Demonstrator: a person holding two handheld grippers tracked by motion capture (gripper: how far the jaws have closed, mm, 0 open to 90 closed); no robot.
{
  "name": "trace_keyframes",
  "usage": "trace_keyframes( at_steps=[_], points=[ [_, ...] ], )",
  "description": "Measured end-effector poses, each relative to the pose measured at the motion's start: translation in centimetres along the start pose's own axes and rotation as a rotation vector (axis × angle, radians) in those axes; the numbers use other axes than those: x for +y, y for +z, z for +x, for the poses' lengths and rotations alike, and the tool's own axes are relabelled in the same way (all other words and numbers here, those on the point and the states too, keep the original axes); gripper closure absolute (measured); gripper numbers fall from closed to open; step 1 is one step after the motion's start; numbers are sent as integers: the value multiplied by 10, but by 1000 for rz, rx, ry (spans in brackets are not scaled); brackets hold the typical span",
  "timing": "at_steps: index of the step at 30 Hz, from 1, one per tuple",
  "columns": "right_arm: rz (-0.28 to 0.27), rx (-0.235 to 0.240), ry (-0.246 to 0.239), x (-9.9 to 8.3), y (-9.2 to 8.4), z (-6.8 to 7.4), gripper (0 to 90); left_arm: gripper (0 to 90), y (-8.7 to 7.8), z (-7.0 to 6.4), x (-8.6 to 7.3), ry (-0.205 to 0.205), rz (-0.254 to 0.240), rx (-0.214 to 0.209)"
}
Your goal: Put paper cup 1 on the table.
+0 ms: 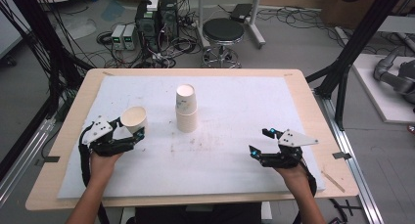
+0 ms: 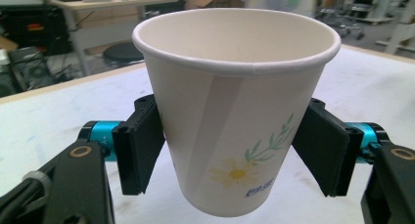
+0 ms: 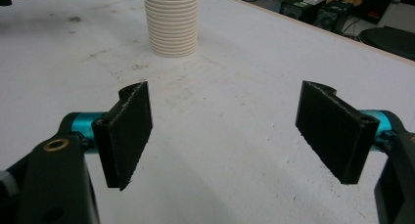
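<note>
A white paper cup (image 2: 235, 111) with a flower print stands upright between the jaws of my left gripper (image 2: 230, 145), and both black pads press on its sides. From above, that cup (image 1: 133, 118) is at the table's left, with the left gripper (image 1: 128, 127) shut on it. A stack of ribbed paper cups (image 1: 186, 109) stands at the middle of the white mat, also seen in the right gripper view as the stack (image 3: 171, 21). My right gripper (image 1: 261, 141) rests at the right front, open, with nothing between its jaws (image 3: 225, 131).
The white mat (image 1: 230, 111) covers most of the wooden table (image 1: 313, 131). Beyond the far edge a black stool (image 1: 223, 31), computer boxes (image 1: 156, 18) and loose cables lie on the floor. Black frame posts stand at both sides.
</note>
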State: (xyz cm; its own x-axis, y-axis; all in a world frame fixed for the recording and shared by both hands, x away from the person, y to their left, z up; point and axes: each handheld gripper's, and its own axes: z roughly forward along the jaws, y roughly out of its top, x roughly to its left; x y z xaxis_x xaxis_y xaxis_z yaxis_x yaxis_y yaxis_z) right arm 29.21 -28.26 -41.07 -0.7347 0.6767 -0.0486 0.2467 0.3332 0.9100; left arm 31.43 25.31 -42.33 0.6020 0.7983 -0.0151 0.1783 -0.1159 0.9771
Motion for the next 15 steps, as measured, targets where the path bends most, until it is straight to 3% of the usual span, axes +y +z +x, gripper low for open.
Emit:
trace_keyframes(
  at_steps=[6,12,15],
  points=[
    [-4,2,3,0,0,-1,222,299,-4,15,-6,-19,37,64],
    [-1,4,1,0,-1,-1,221,299,-1,24,-15,-35,120,109],
    [1,4,4,0,-1,-1,222,299,-1,26,-17,-42,139,123]
  ],
)
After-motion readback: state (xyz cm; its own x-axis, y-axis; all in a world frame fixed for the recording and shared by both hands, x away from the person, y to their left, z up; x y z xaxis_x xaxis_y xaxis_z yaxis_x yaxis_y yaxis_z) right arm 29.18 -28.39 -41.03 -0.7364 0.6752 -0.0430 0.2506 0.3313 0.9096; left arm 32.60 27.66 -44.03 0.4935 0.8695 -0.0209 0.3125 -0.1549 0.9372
